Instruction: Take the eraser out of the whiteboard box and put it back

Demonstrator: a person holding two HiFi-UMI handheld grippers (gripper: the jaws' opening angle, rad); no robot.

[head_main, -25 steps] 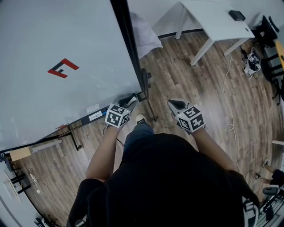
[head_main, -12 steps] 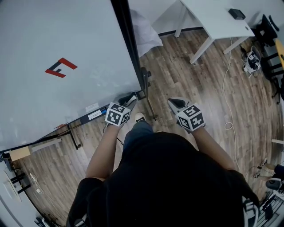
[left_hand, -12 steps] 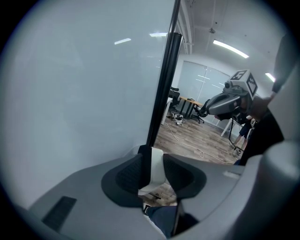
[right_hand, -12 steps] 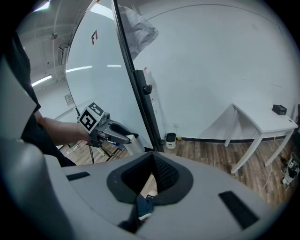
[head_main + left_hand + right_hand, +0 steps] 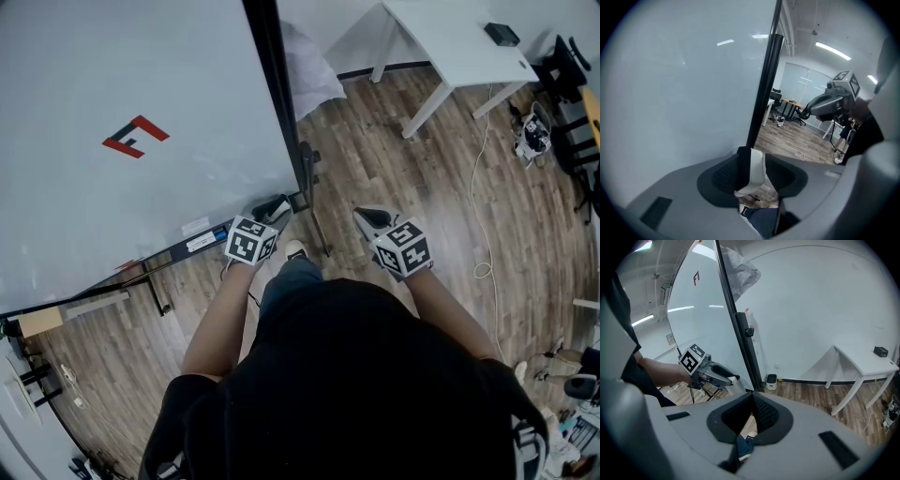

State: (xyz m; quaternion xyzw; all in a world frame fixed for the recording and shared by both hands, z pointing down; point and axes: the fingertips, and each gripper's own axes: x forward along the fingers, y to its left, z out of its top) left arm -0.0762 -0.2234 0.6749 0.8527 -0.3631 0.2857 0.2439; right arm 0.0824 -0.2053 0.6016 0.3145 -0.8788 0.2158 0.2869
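Observation:
A white eraser (image 5: 757, 171) with a black felt face stands between the jaws of my left gripper (image 5: 752, 159). These jaws have just been opening: the felt leans on the left pad and a thin gap shows at the right pad. In the head view the left gripper (image 5: 275, 208) sits at the whiteboard's (image 5: 141, 84) lower right corner, by the end of its black tray (image 5: 202, 242). The right gripper view shows the eraser (image 5: 730, 382) at that gripper's tip. My right gripper (image 5: 372, 218) hangs over the floor to the right, its jaws together and empty.
The whiteboard's black side post (image 5: 277, 103) rises just beyond the left gripper. A white table (image 5: 459, 42) stands at the back right, and a white cable (image 5: 483, 187) trails over the wooden floor. The person's leg and shoe (image 5: 296, 251) are between the grippers.

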